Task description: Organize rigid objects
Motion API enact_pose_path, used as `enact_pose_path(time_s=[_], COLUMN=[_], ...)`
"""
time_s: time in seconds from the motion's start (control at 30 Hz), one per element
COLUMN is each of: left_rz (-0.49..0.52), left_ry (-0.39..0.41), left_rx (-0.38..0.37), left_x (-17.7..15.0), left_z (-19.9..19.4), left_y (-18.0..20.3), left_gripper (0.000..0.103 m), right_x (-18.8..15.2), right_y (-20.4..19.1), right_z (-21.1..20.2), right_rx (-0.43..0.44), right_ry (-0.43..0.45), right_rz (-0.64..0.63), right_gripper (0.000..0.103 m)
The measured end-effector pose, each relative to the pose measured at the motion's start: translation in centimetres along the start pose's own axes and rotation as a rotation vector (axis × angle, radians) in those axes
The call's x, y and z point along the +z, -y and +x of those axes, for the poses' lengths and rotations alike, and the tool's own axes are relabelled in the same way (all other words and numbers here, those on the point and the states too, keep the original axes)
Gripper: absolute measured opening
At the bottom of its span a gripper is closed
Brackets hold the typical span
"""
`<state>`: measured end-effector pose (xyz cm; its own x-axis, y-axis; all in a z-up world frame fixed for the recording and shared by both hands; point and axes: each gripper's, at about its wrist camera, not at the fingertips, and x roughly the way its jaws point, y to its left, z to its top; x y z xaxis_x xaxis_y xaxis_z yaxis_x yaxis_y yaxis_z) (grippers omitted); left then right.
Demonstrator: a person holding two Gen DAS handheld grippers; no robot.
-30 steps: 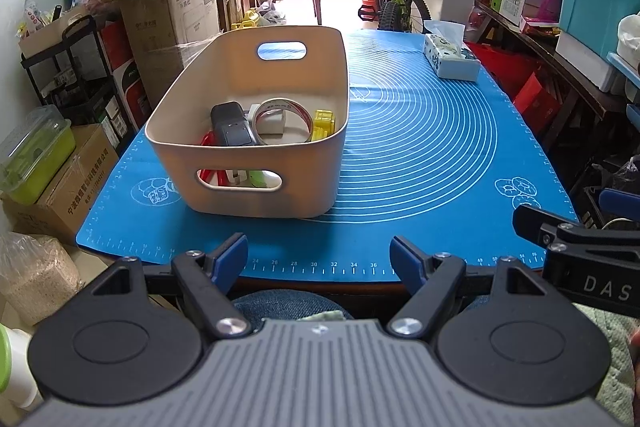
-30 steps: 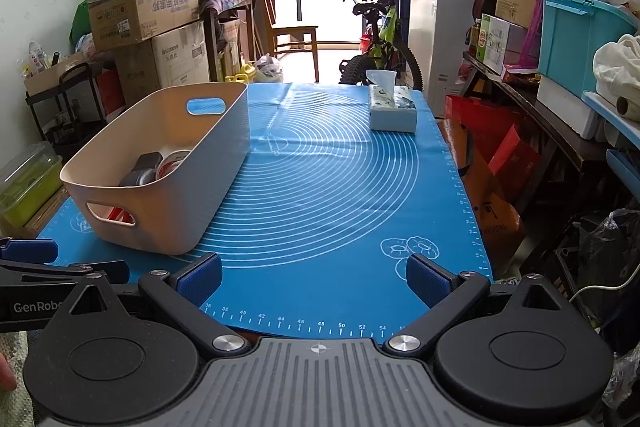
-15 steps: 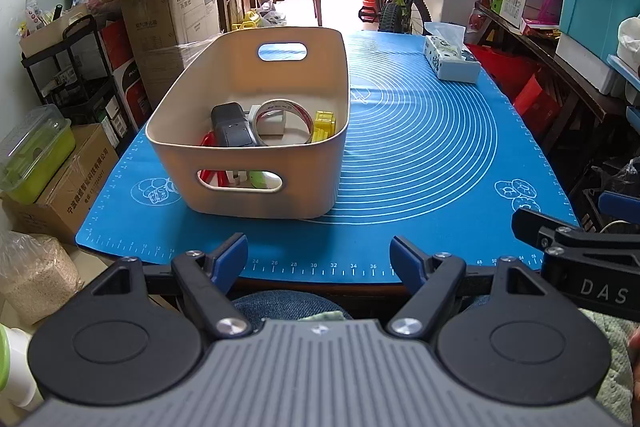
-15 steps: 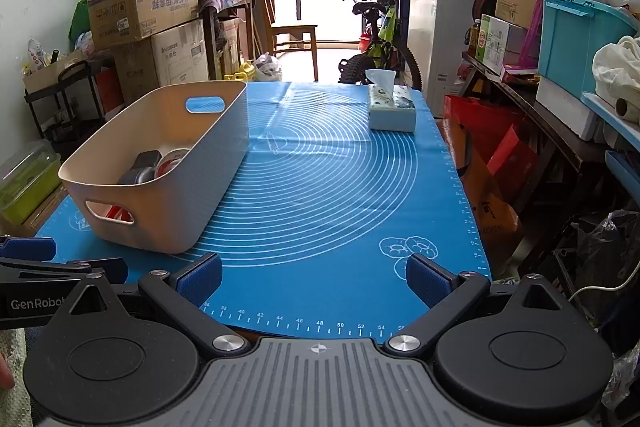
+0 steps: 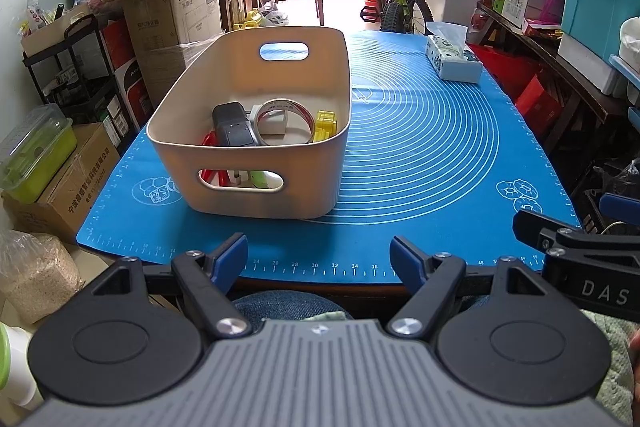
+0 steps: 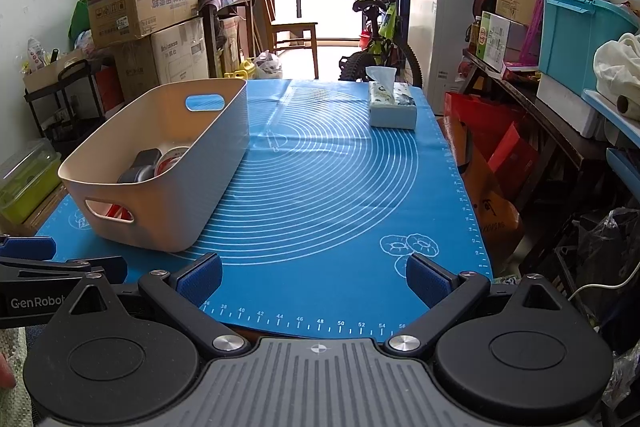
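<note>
Hovering wide open and empty short of the beige plastic bin (image 5: 256, 131), left hand-held gripper (image 5: 318, 257) nearer than right hand-held gripper (image 6: 312, 279), bin's long axis running away.

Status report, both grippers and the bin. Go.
Left gripper open, empty. Right gripper open, empty. Beige bin on blue mat, tape roll and small items inside. Nothing between fingers and bin.
</note>
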<state>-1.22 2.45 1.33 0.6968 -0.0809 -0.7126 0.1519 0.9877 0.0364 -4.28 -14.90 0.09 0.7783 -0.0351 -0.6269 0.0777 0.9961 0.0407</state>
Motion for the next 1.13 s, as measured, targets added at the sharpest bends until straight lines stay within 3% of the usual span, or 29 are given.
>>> enact_pose_path(time_s=[1.13], left_rz=[-0.002], left_ry=[-0.001], left_rx=[-0.002], left_x=[0.00], left_z=[-0.02], left_y=[-0.08], left_gripper=[0.079], right_x=[-0.06], right_y=[-0.13], right_z=[0.44], right_rx=[0.002], right_ry=[-0.013], right_rz=[-0.003], right_gripper=[0.098])
